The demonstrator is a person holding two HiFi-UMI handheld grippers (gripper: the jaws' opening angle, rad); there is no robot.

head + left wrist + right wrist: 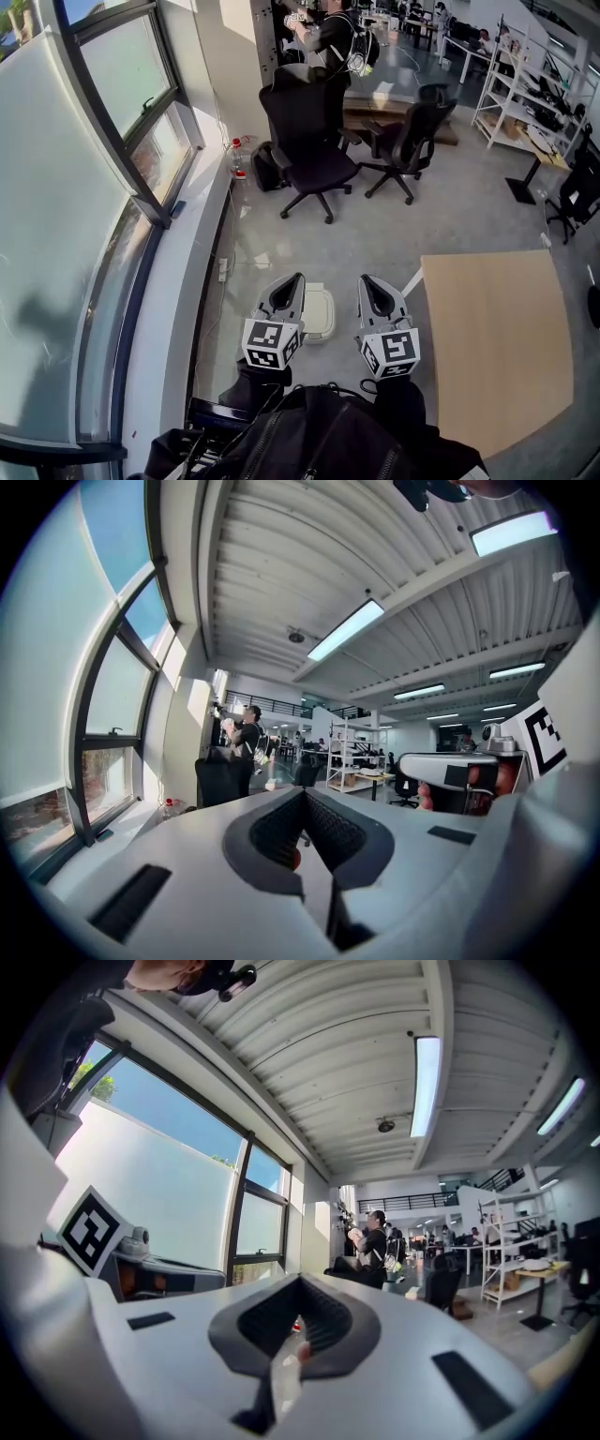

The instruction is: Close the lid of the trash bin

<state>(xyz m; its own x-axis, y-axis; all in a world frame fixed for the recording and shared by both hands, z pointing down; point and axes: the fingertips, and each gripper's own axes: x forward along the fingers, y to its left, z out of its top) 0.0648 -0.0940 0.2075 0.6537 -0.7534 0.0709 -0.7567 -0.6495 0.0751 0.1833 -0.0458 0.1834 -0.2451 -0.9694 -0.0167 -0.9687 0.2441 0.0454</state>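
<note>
Office chairs (grey floor).

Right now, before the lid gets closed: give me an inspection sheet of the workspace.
Surface: grey floor, glossy.
Job's things: white trash bin on the floor, showing between the two tongs; lid state cannot be told from above.
Clutter: red-capped bottle by the window wall, dark bag beside it.
Grippers: left tongs shut, empty; right tongs shut, empty; held side by side above the bin.
Cables: white power strip on the floor by the wall.
Surroundings: window at left, wooden tabletop at right, office chairs ahead, a person standing beyond them.
</note>
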